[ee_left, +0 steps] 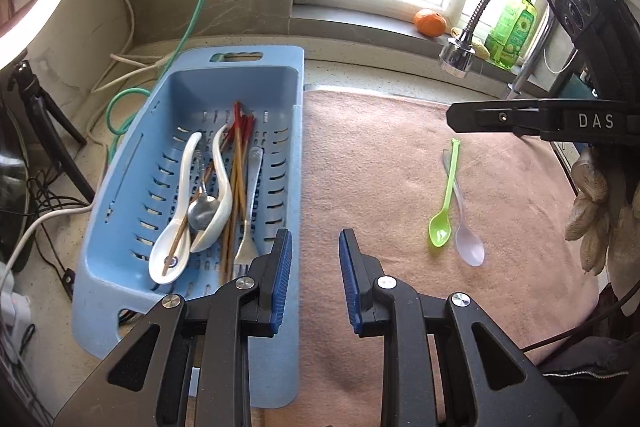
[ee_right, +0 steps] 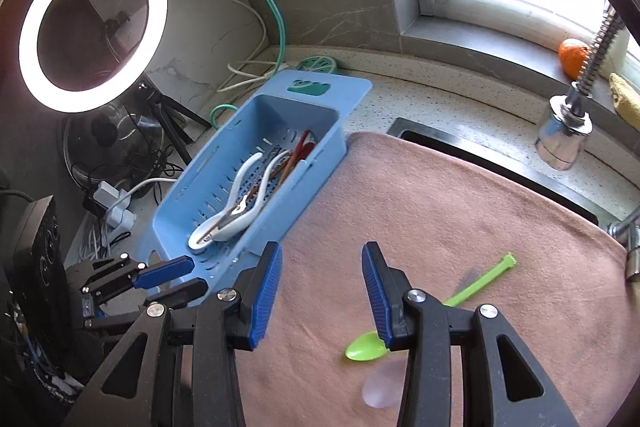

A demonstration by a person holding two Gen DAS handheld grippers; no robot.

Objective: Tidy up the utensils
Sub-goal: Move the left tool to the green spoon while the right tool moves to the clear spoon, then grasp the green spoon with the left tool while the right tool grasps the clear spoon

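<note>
A blue slotted basket point(ee_left: 120, 227) at the left holds two white ceramic spoons point(ee_left: 176, 239), a metal spoon point(ee_left: 202, 213), red-tipped chopsticks point(ee_left: 239, 155) and a fork point(ee_left: 246, 247). On the pink towel point(ee_left: 380, 187) lie a green plastic spoon point(ee_left: 444, 203) and, touching it, a translucent spoon point(ee_left: 468, 239). My left gripper point(ee_left: 315, 233) hovers open and empty over the basket's right rim. My right gripper point(ee_right: 322, 251) stands open and empty above the towel, with the green spoon point(ee_right: 366, 345) and the translucent spoon point(ee_right: 378, 391) just to its right, partly hidden behind its right finger.
A flexible faucet head point(ee_left: 456, 55) hangs over the towel's far right, with the sink edge point(ee_right: 480, 155) beneath. An orange point(ee_left: 430, 22) and a green soap bottle point(ee_left: 512, 27) sit on the sill. A ring light point(ee_right: 92, 27), tripod and cables crowd the left counter.
</note>
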